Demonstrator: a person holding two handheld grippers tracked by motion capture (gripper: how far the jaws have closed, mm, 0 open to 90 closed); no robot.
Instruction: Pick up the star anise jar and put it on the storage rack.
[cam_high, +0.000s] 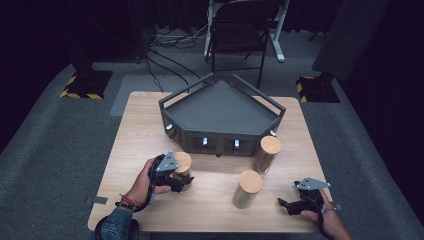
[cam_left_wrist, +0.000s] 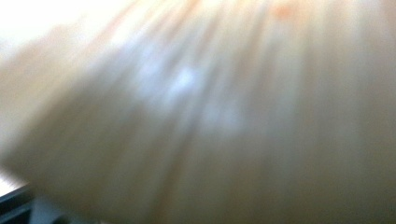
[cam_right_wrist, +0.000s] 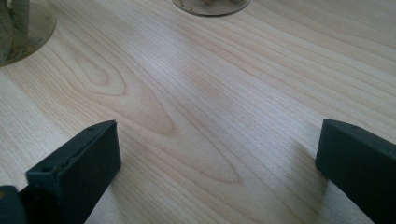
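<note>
The left gripper (cam_high: 184, 179) is clamped on a cork-lidded glass jar (cam_high: 183, 165) just in front of the dark grey wedge-shaped metal tray (cam_high: 220, 107); its own view is a blur of jar. The right gripper (cam_high: 286, 205), further from the tray, gapes empty.

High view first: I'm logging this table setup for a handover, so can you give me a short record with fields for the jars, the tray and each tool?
jars: three with wooden lids, all upright
left jar: in front of the tray, left tool shut on it
middle jar: stands free between the two hands
right jar: close to the tray's front right corner
tray: dark, five-sided, railed, nothing inside
right tool: jaws apart, resting low over the wooden table, holding nothing
</note>
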